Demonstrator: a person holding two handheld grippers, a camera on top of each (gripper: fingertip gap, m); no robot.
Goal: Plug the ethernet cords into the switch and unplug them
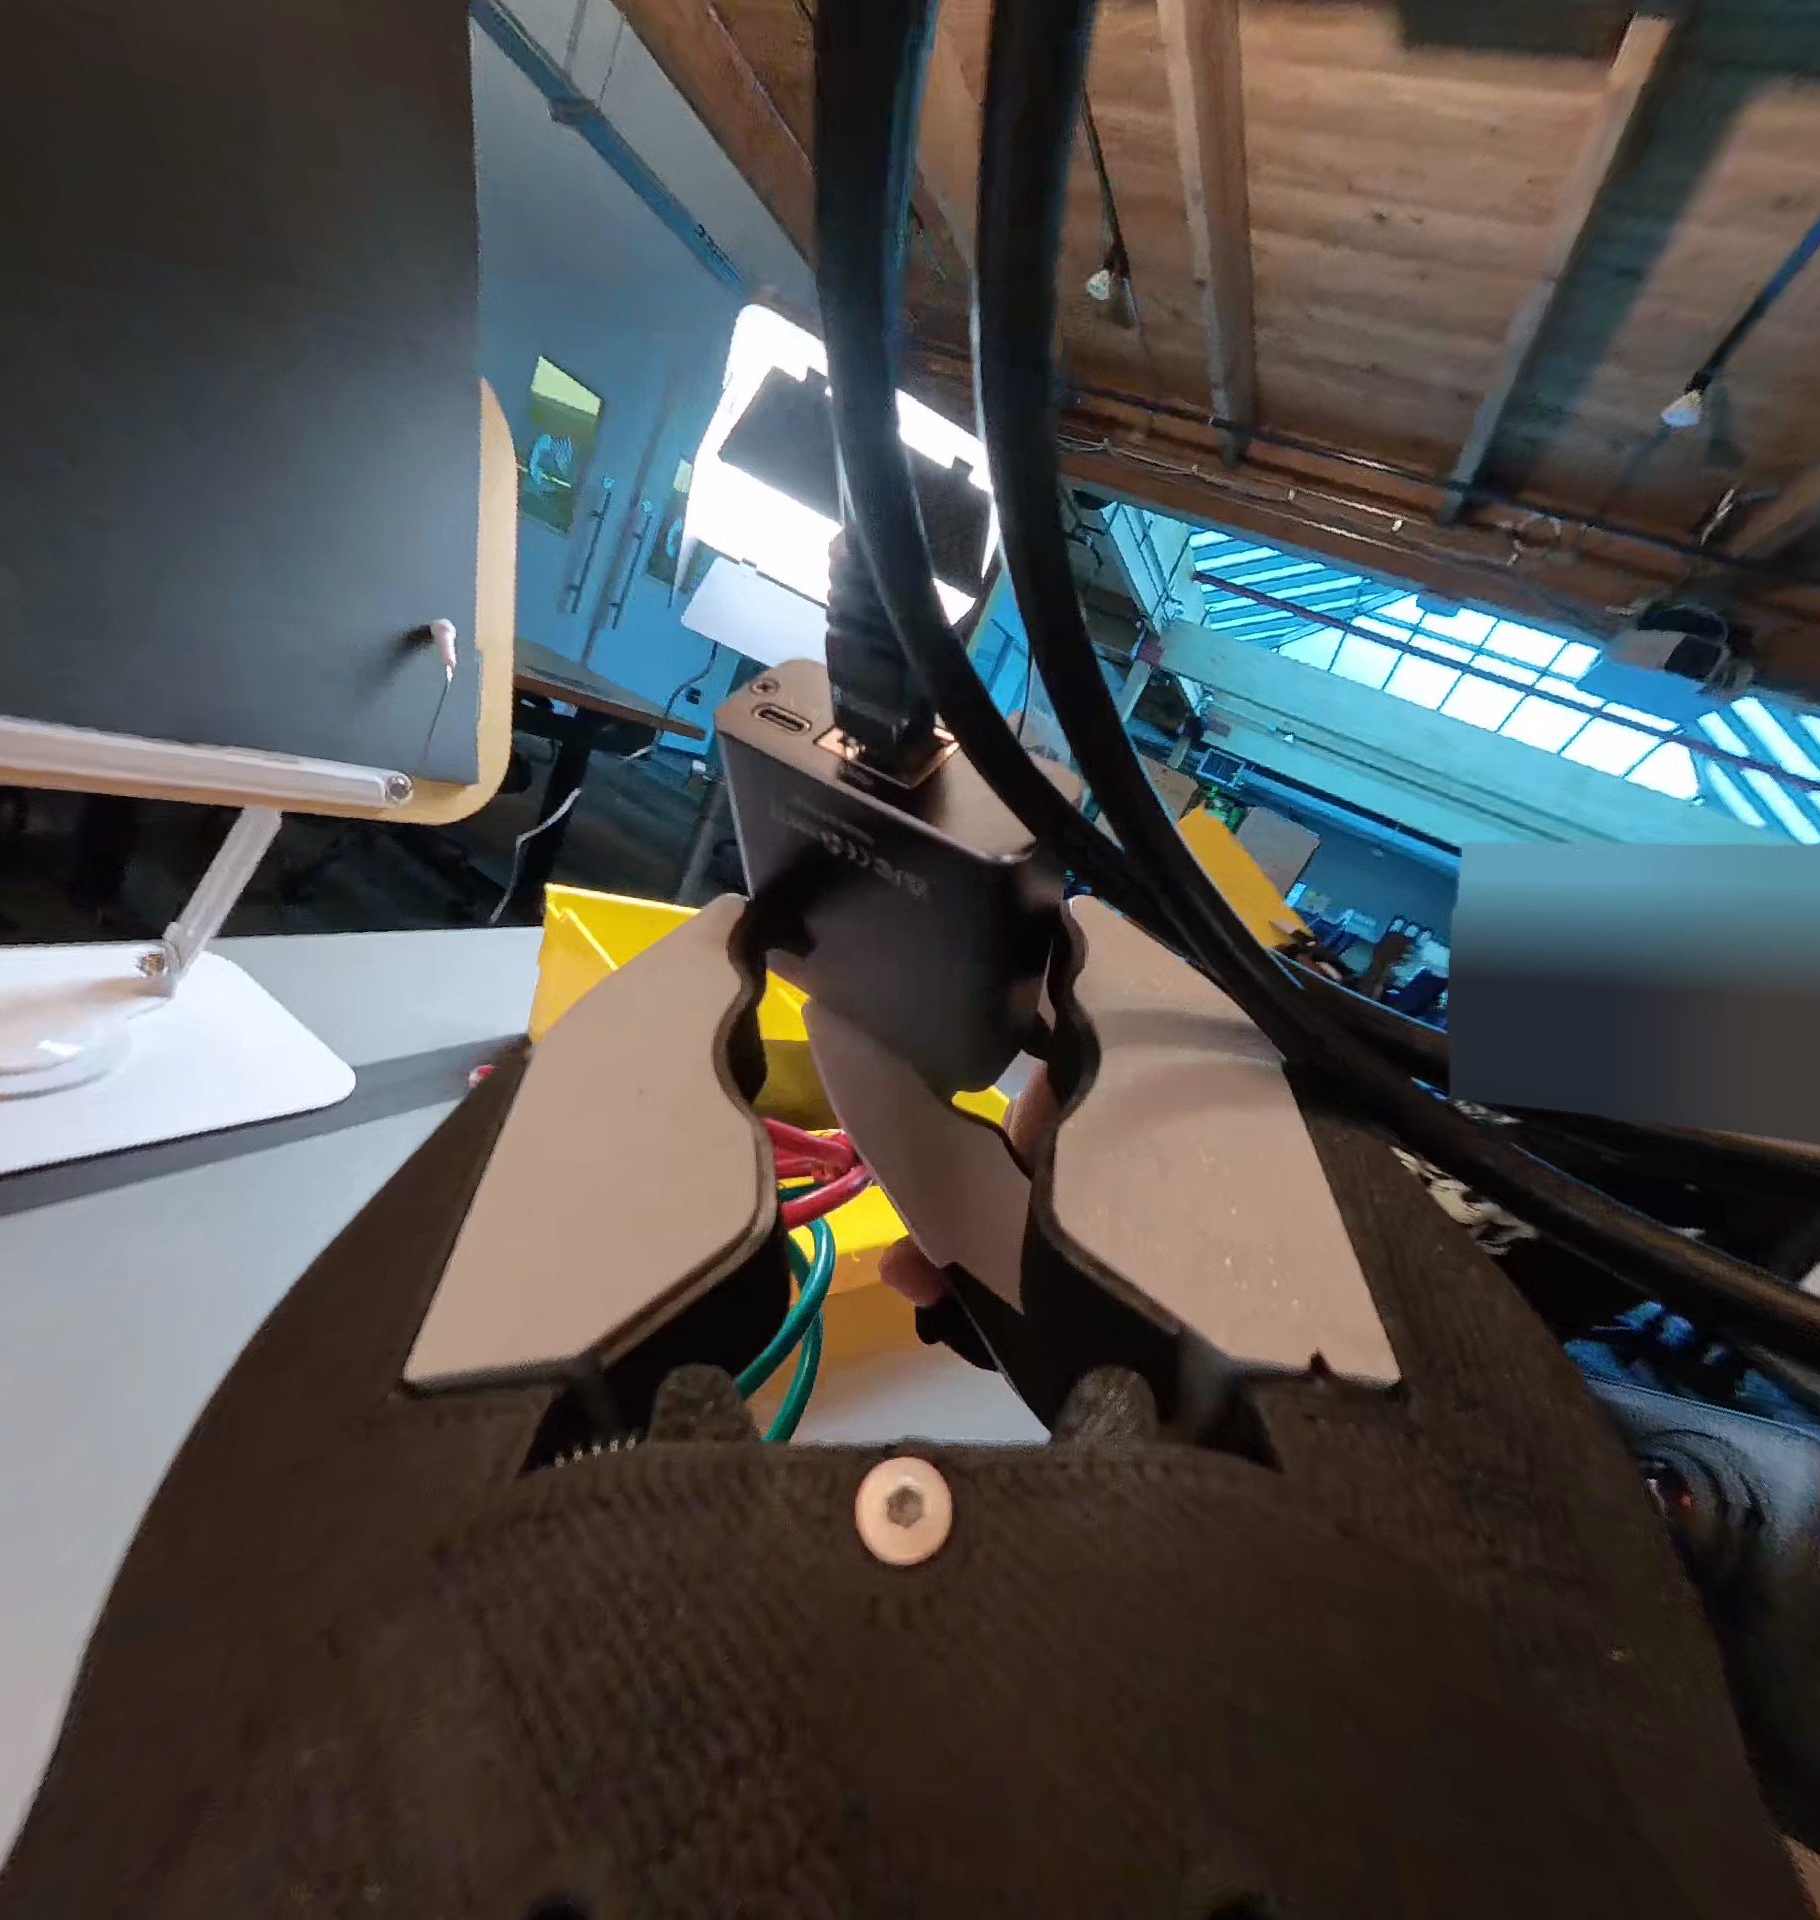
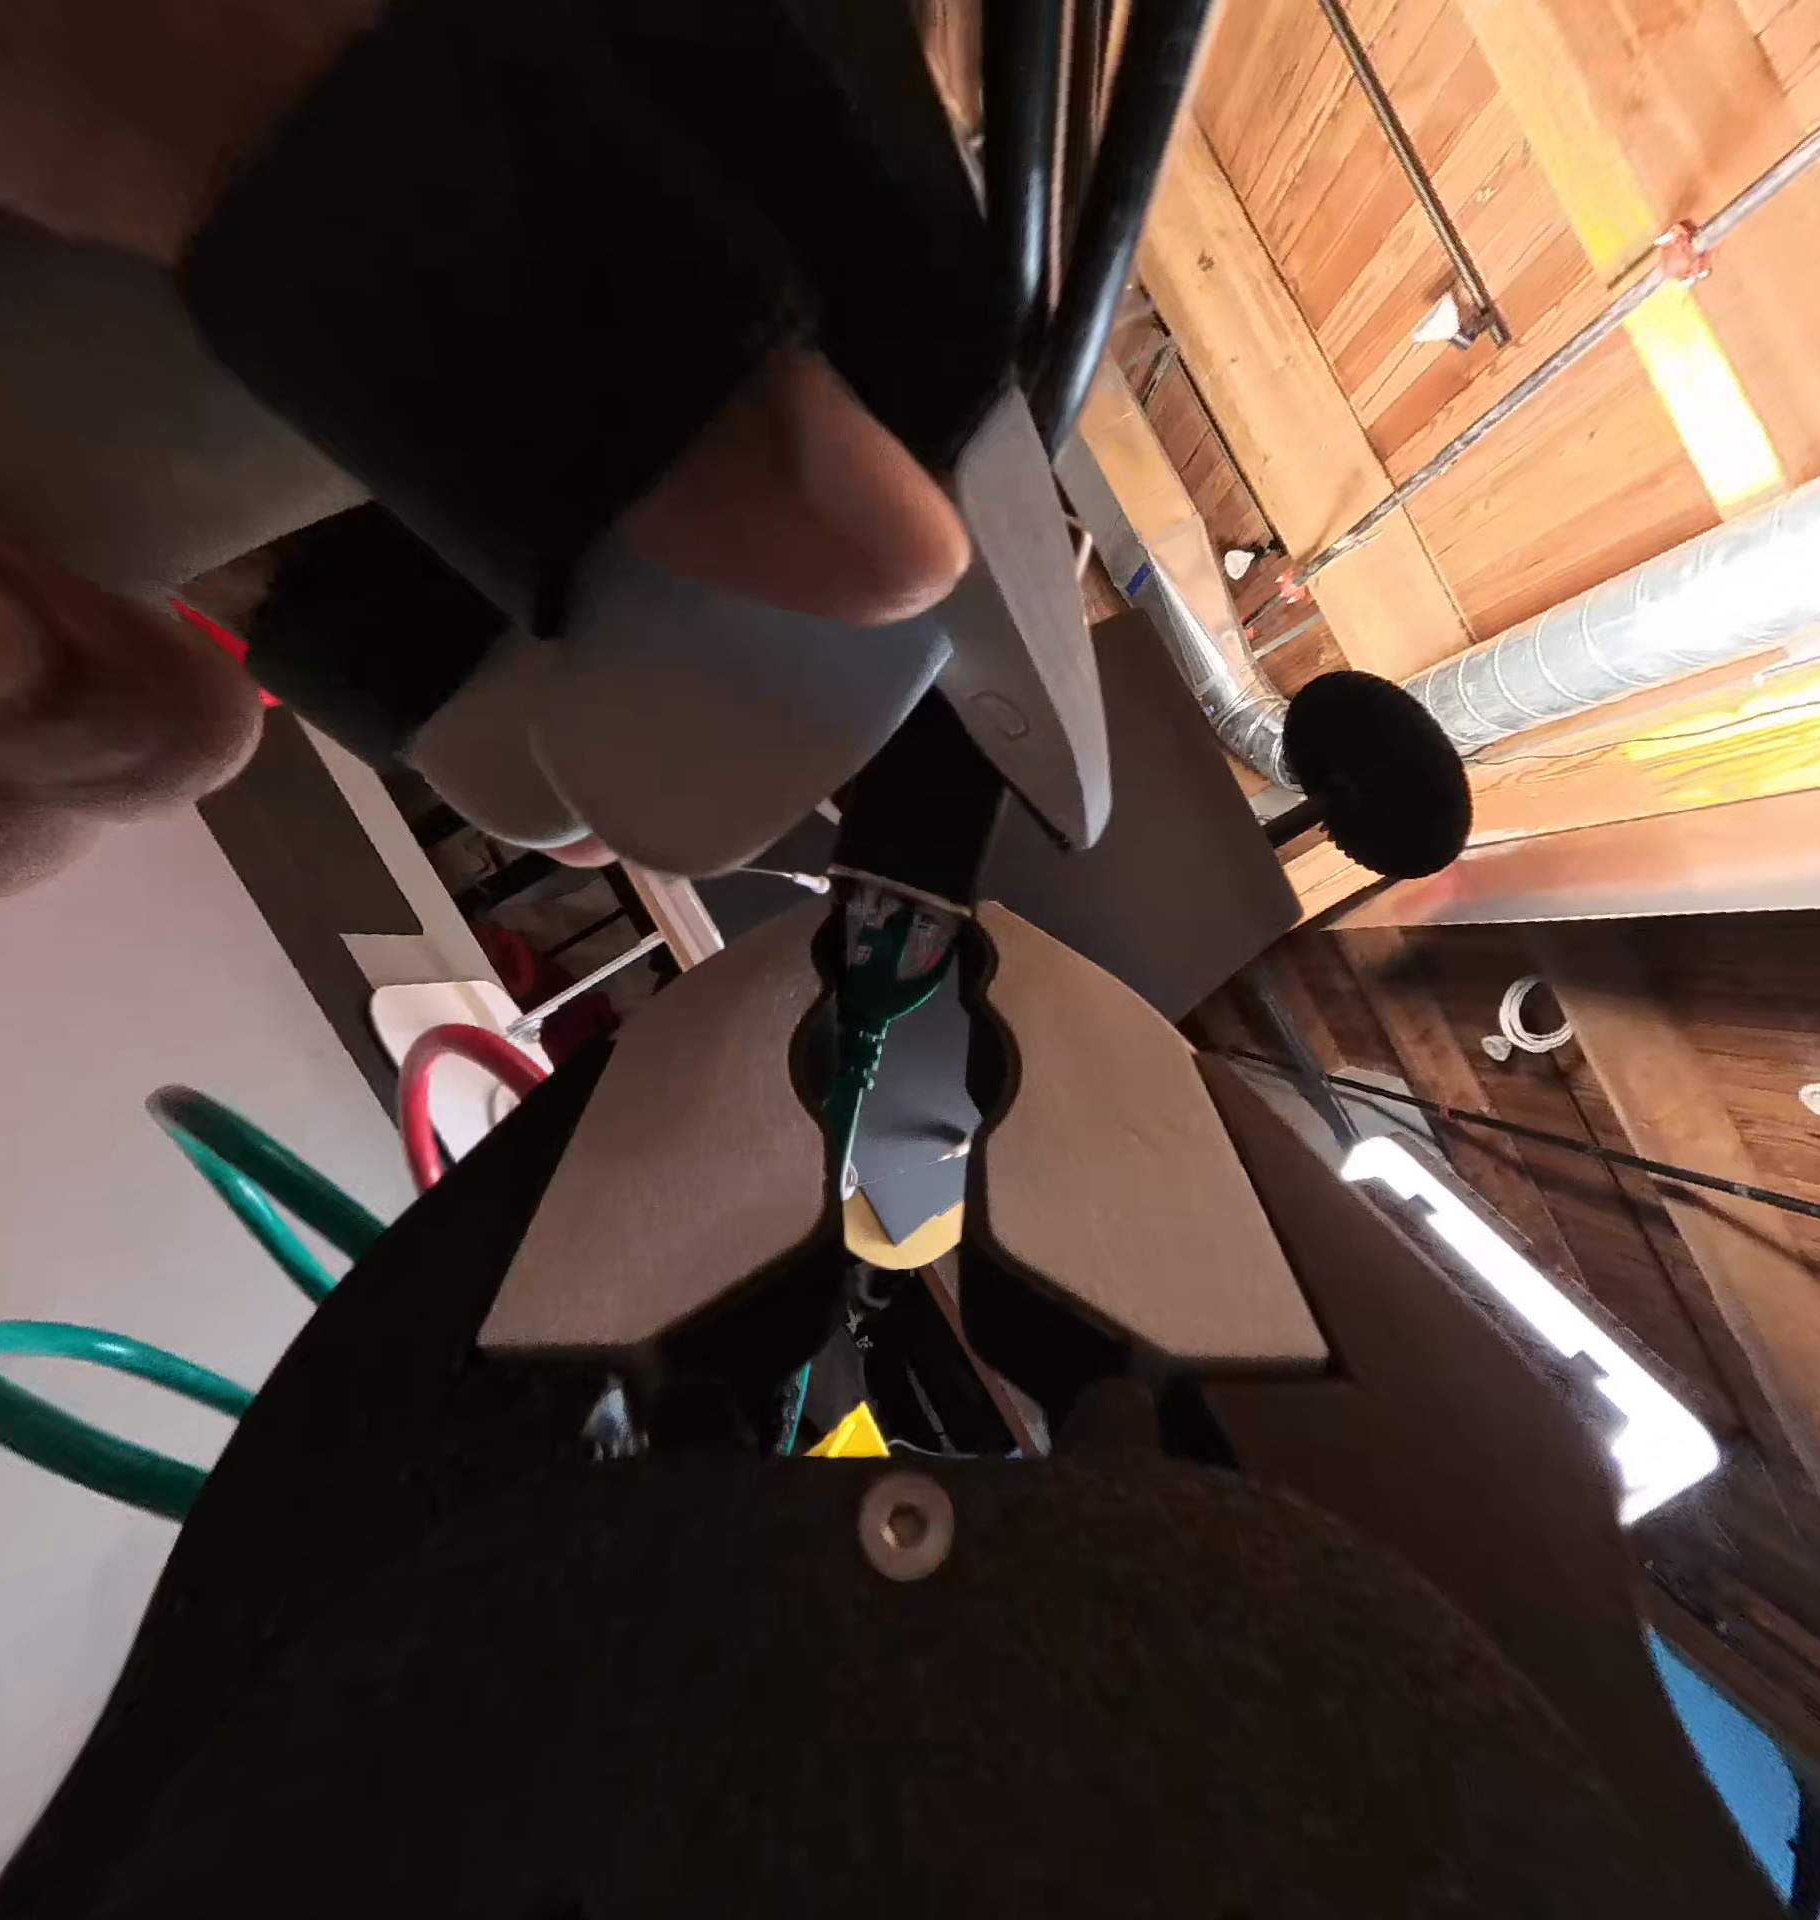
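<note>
Above the counter [image 1: 158,1299], raised off its surface: one black switch [image 1: 885,894], a flat box clamped at its lower end by the left hand-held gripper [image 1: 901,987]; long axis runs up and away from the camera, port face uppermost, tilted toward the ceiling. Black ethernet cord [image 1: 864,665]: one, seated in a port, cable rising out of frame; a second black cable [image 1: 1031,520] passes beside it, its end not visible. Green ethernet cord [image 2: 864,1029]: plug pinched in the right hand-held gripper [image 2: 901,997], tip pointing forward toward the switch, apparently not yet inserted. Red cord [image 2: 449,1081]: loose on counter. Progress judged: one plugged, others pending, unplugging outstanding.
</note>
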